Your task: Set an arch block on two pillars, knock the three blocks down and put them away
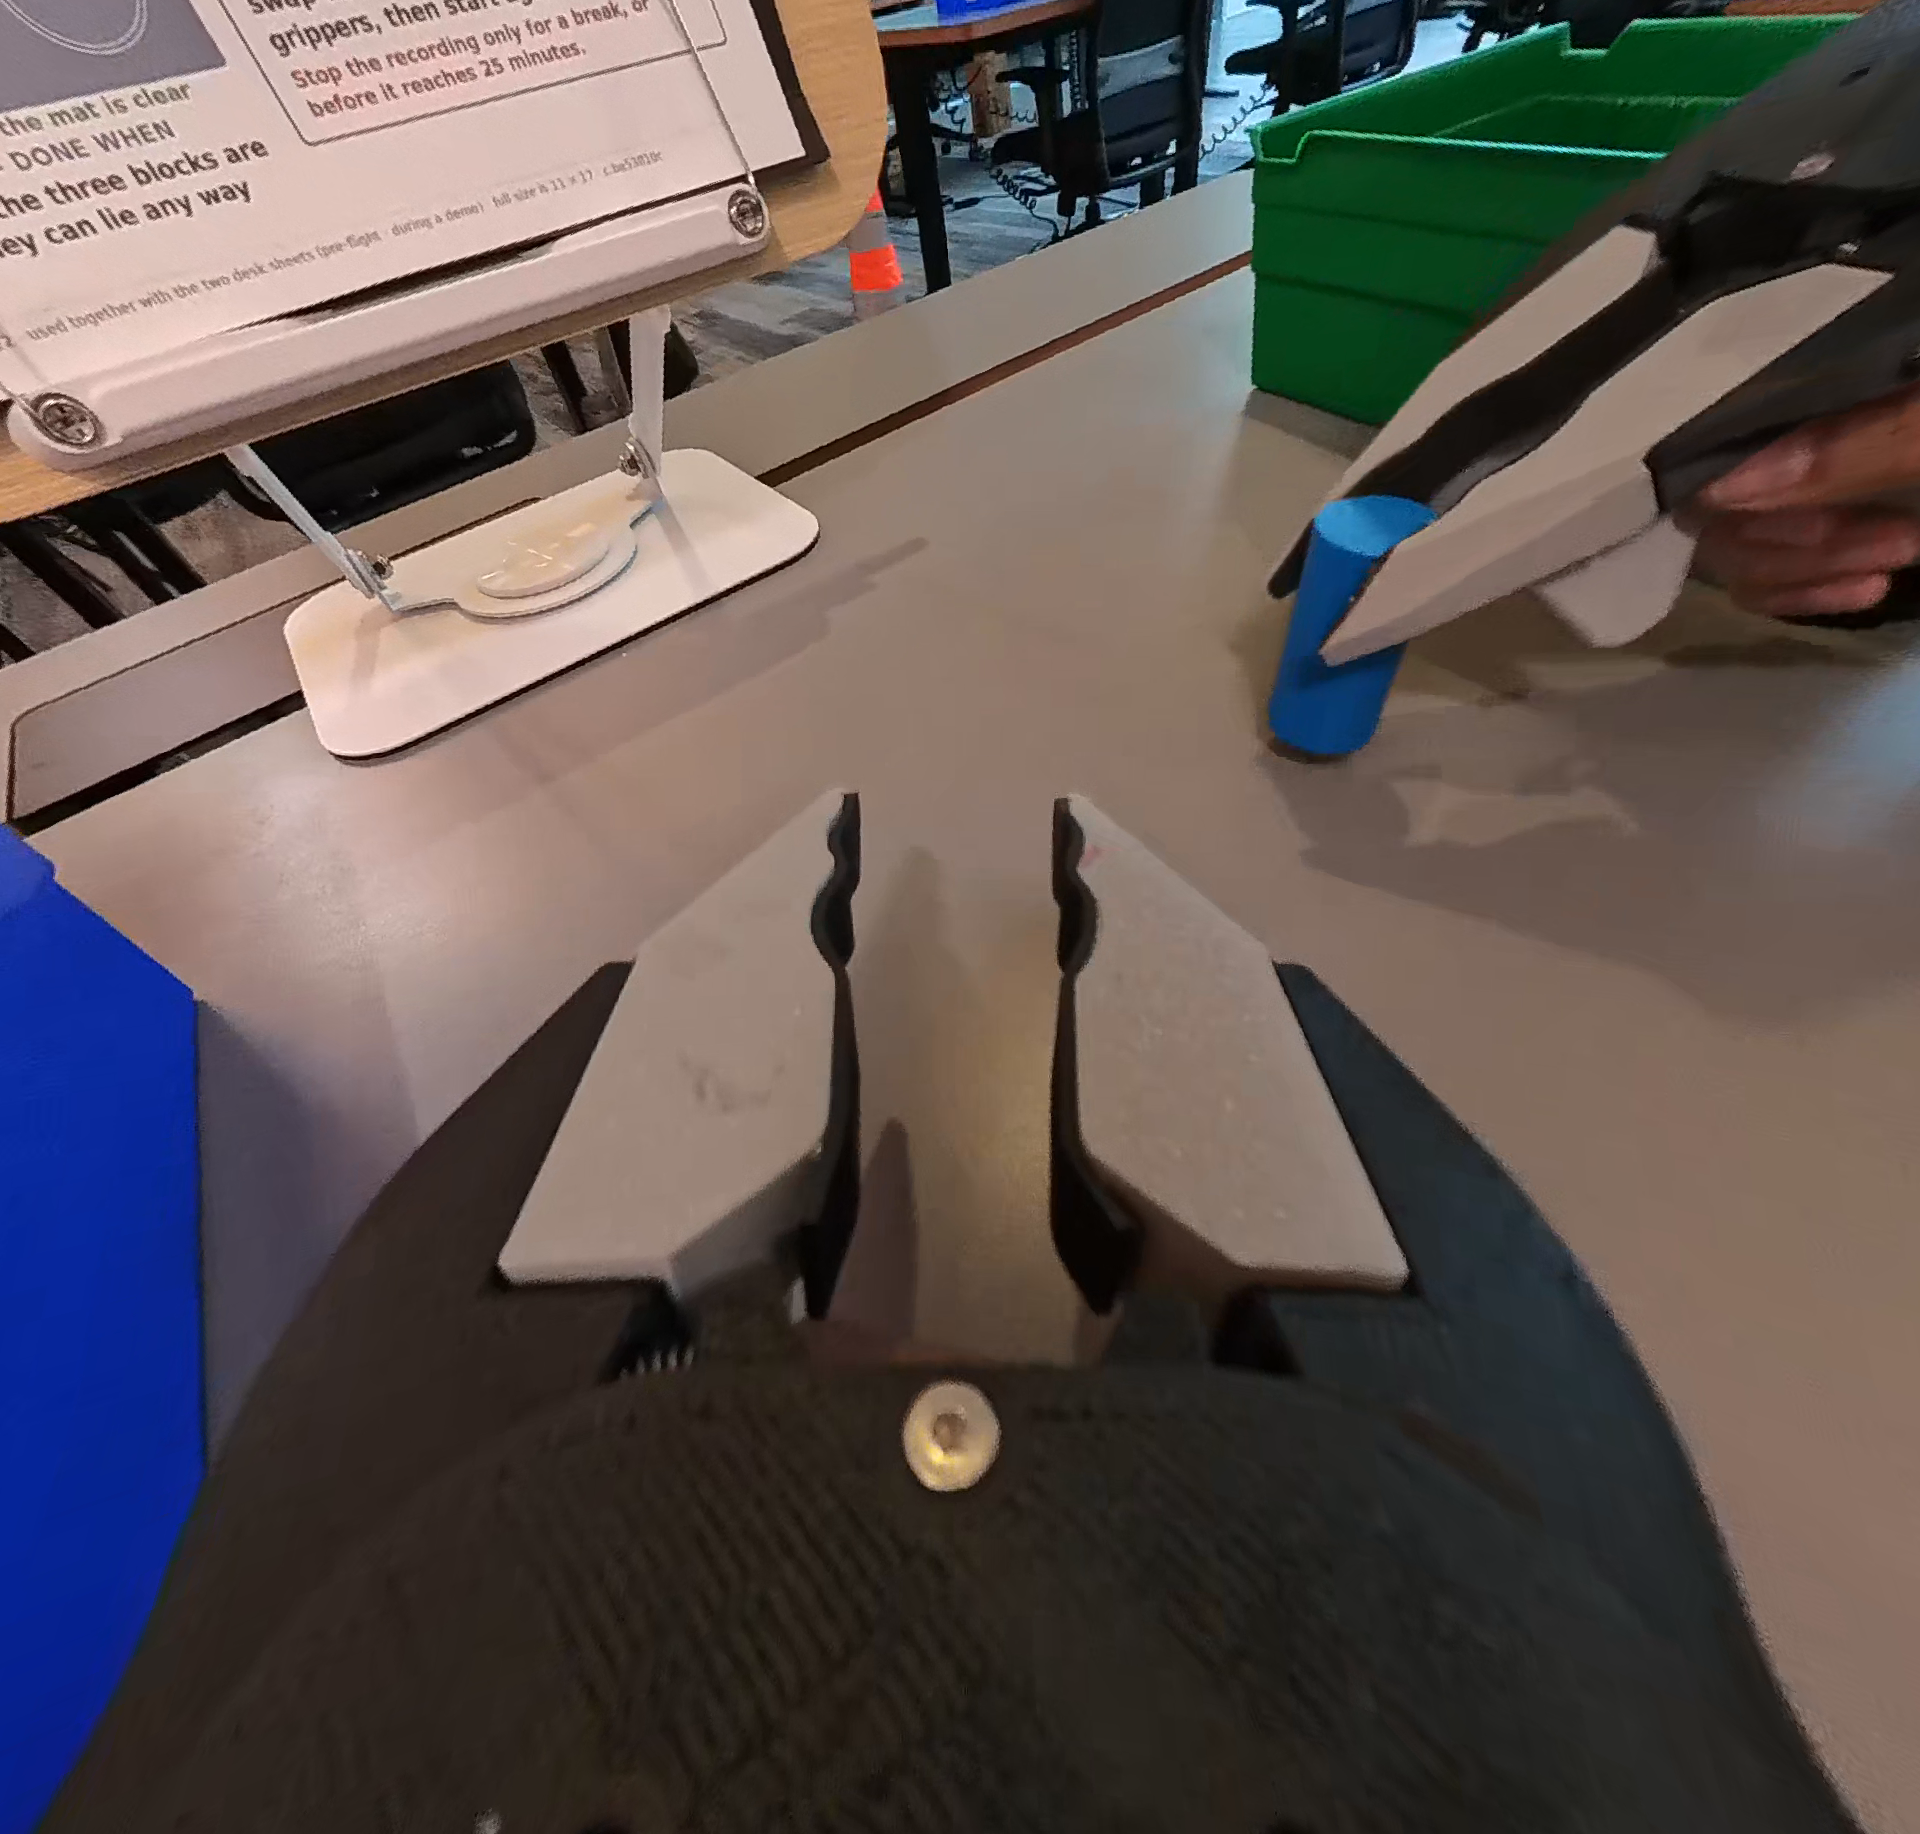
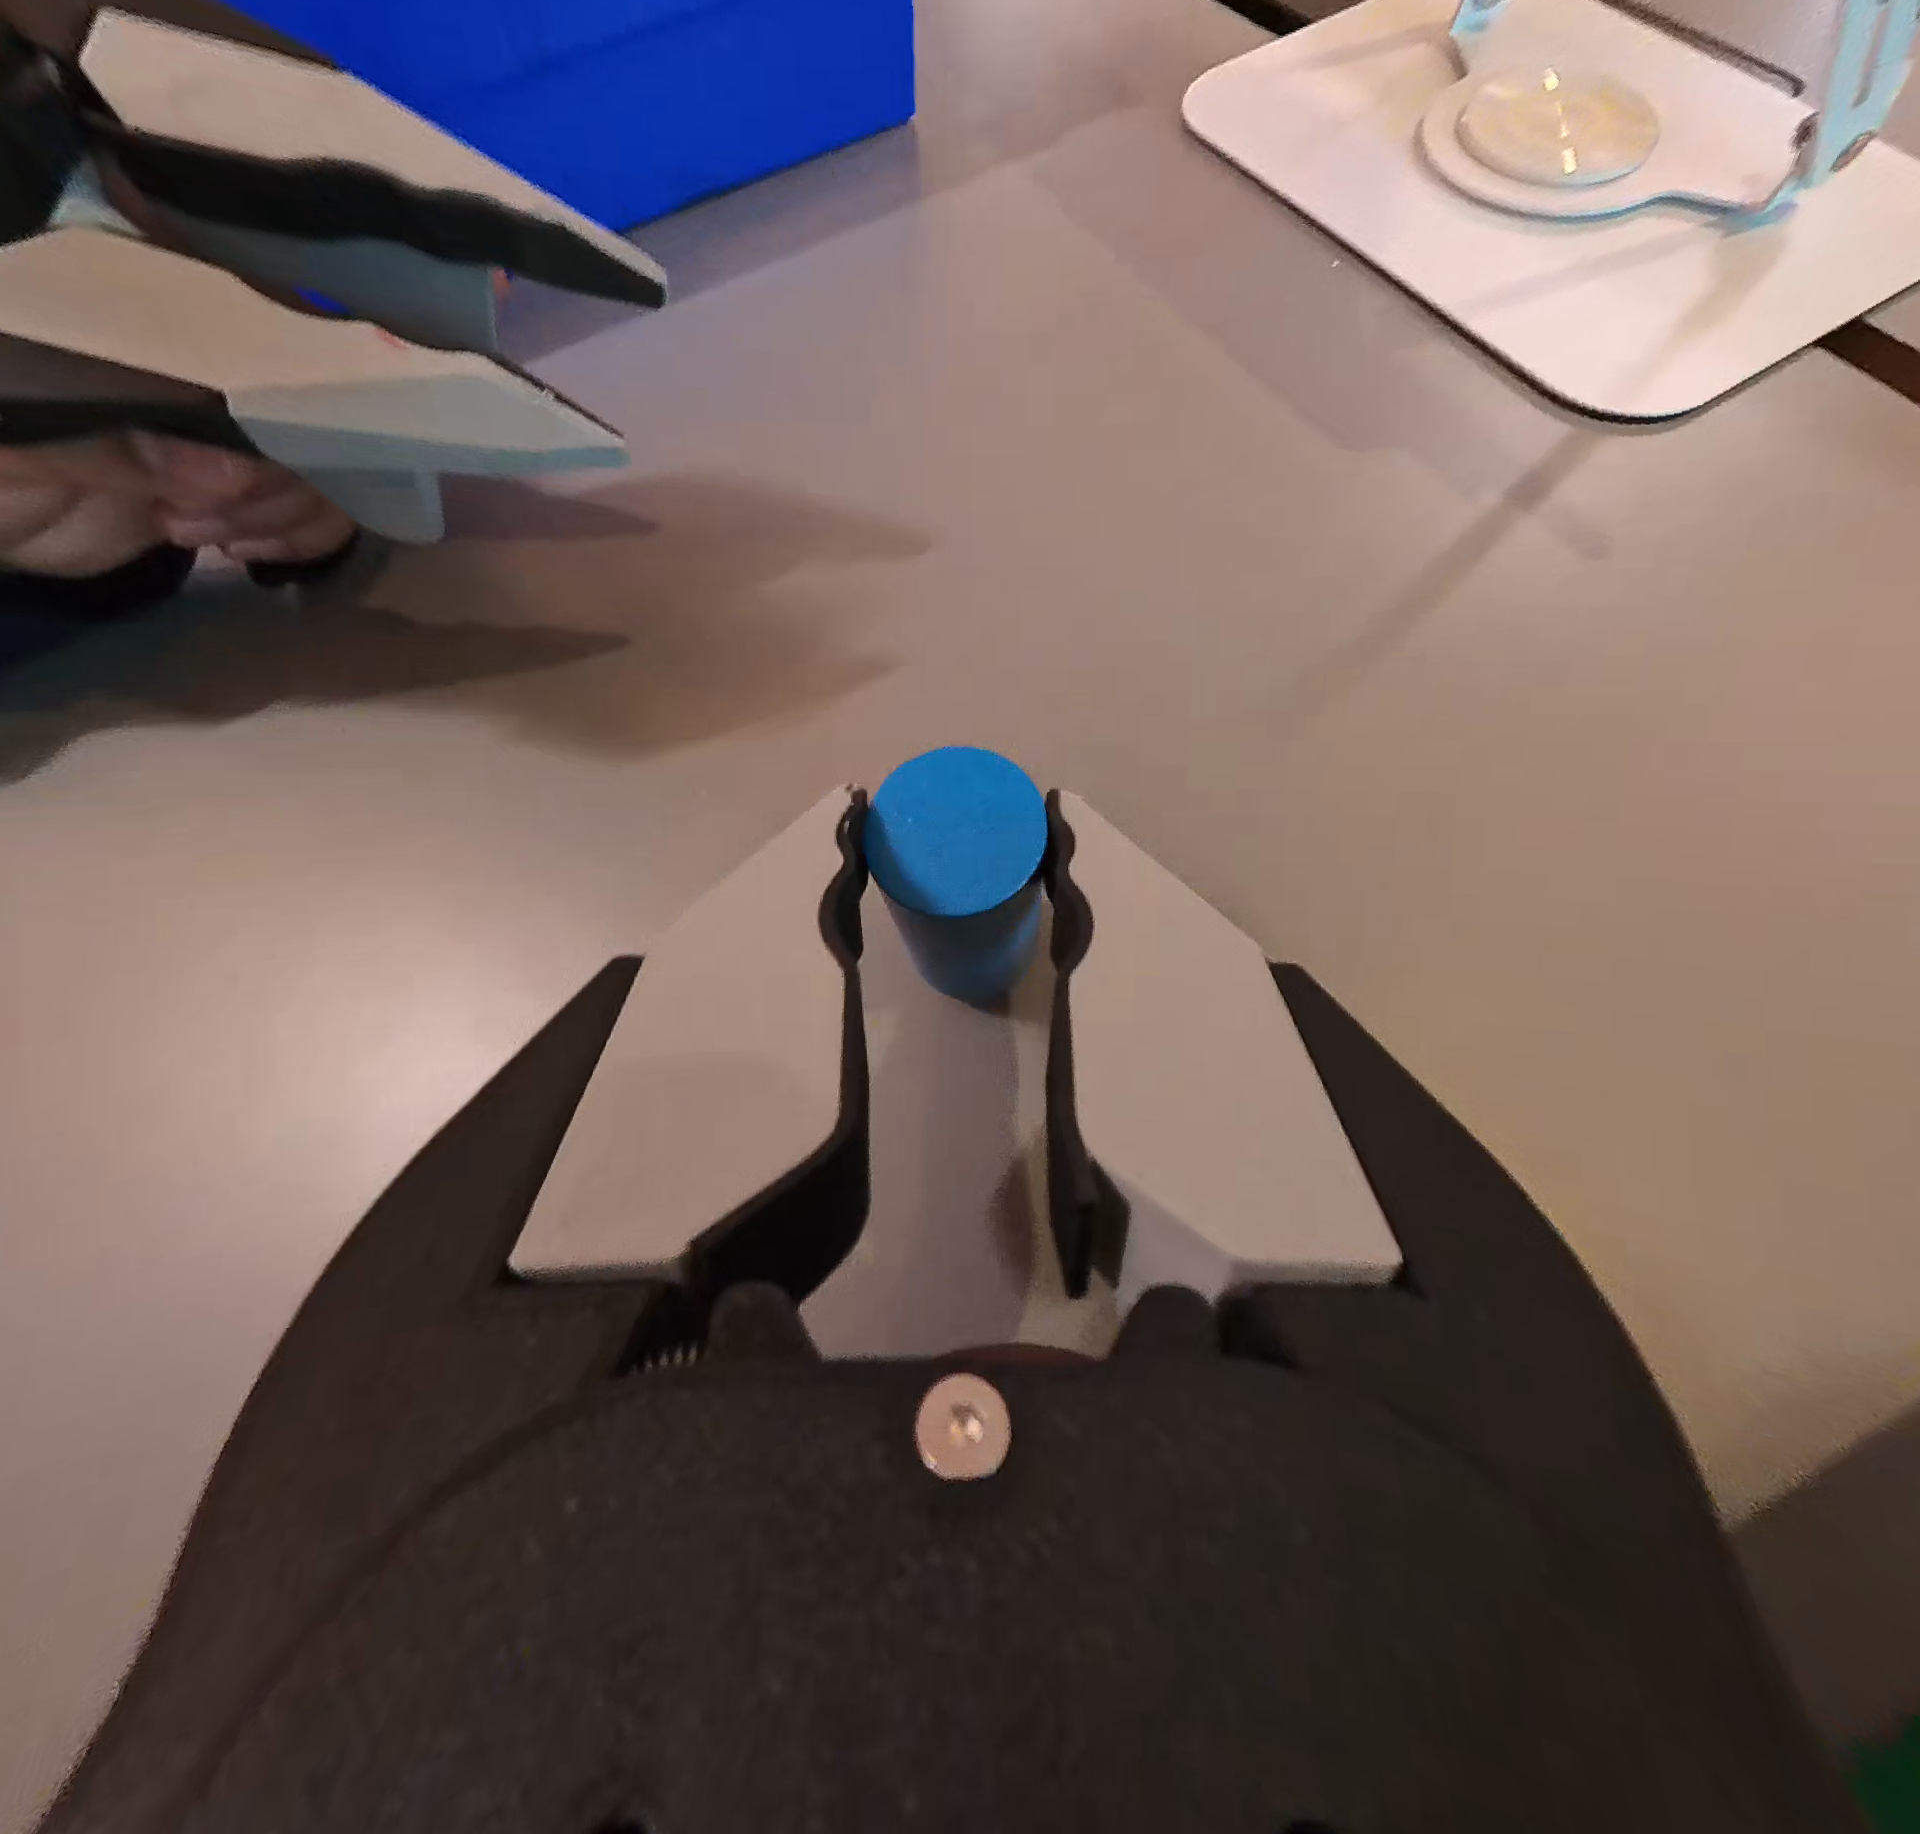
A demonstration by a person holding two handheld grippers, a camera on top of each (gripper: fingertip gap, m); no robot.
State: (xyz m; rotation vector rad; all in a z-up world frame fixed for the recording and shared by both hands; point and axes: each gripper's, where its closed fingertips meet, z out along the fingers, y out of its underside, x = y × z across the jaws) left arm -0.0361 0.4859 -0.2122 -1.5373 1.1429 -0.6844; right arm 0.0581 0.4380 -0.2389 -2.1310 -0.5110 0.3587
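1. Your right tongs (image 2: 954,828) are pinching the blue cylinder (image 2: 954,875) near its top, one pad against each side, so the block is hanging plumb and should be meeting the bench (image 2: 1351,849) flat on its base.
2. The cylinder is standing upright at about 2 o'clock in the left wrist view, its foot at or just above the bench; whether it is already bearing weight is too close to tell.
3. You are gripping high on the block, probably so the tongs are staying clear of the bench and can let go without nudging it over.
4. Your left tongs (image 1: 956,849) are spread and holding nothing, hovering over bare bench, well apart from the cylinder; that looks like waiting room for the next block.
5. The blue box (image 2: 623,49) is sitting at 11 o'clock in the right wrist view, and the green bin (image 1: 1455,226) at 1 o'clock in the left wrist view, behind your right hand (image 1: 1808,527).
6. The white stand (image 1: 540,600) with its instruction sheet is rising at 11 o'clock in the left wrist view, away from the working patch.
7. No second pillar and no arch block are showing, so you are judging by eye an early step: the first pillar is going down.
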